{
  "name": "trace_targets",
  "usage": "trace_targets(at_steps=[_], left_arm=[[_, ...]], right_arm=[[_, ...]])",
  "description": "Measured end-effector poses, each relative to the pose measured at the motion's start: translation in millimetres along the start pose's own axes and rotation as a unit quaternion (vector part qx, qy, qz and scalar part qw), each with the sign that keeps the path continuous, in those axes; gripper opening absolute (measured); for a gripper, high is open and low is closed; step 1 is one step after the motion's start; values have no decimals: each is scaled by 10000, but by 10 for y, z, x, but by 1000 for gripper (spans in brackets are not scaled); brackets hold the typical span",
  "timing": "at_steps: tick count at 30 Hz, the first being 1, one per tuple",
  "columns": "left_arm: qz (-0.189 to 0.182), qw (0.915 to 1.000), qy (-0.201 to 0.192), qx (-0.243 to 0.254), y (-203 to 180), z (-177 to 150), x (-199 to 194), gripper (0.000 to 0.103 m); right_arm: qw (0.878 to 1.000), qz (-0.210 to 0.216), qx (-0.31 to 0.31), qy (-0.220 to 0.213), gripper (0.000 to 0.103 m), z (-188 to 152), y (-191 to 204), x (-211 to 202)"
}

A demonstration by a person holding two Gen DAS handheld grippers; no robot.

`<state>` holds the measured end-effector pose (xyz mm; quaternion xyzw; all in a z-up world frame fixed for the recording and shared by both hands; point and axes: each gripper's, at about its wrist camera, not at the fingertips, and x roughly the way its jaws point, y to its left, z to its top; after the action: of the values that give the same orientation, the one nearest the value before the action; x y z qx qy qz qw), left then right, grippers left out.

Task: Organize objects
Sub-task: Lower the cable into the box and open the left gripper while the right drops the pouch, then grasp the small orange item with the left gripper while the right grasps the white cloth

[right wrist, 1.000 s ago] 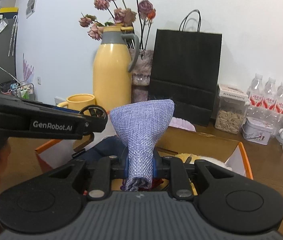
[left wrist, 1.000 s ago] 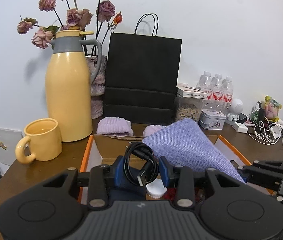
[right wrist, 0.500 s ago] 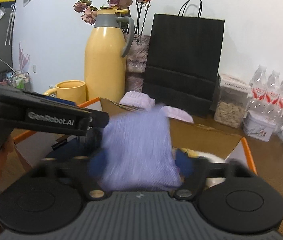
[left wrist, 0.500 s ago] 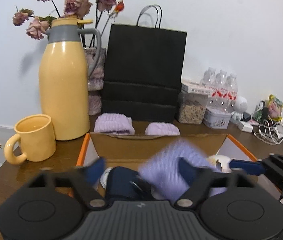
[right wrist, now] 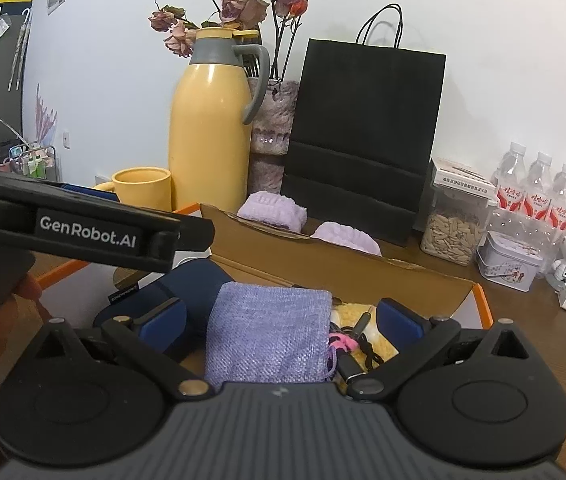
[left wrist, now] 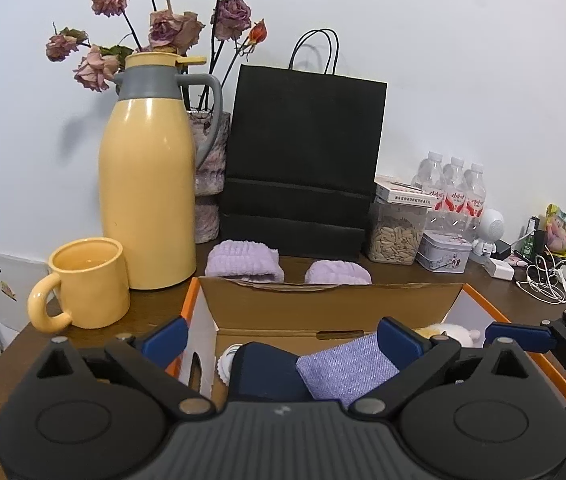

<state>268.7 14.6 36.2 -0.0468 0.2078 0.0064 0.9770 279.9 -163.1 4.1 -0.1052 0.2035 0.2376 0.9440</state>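
brown desk (left wrist: 155, 308), open box (left wrist: 323, 308), purple pouch (right wrist: 269, 336) inside, both jaws opening, empty

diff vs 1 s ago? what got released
Both claws let go. The right claw, a second ago shut on the purple pouch, is opening; the pouch dropped into the cardboard box. The left claw released the coiled black cable and is opening too; the cable is no longer visible there. Yellow jug, mug and black bag unchanged.

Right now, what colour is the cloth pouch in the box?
Light purple pouch, clearest in the right wrist view.
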Motion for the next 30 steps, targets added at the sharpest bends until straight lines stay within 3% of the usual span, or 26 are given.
trace_targets(at_steps=[19, 30], left_arm=[[152, 9997, -115, 138, -35, -65, -581, 102], [220, 9996, 66, 135, -19, -316, -1110, 102]], right_arm=[[9996, -61, 3, -262, 103, -36, 117, -570], [9997, 1, -8, -248, 103, -213, 306, -1018]])
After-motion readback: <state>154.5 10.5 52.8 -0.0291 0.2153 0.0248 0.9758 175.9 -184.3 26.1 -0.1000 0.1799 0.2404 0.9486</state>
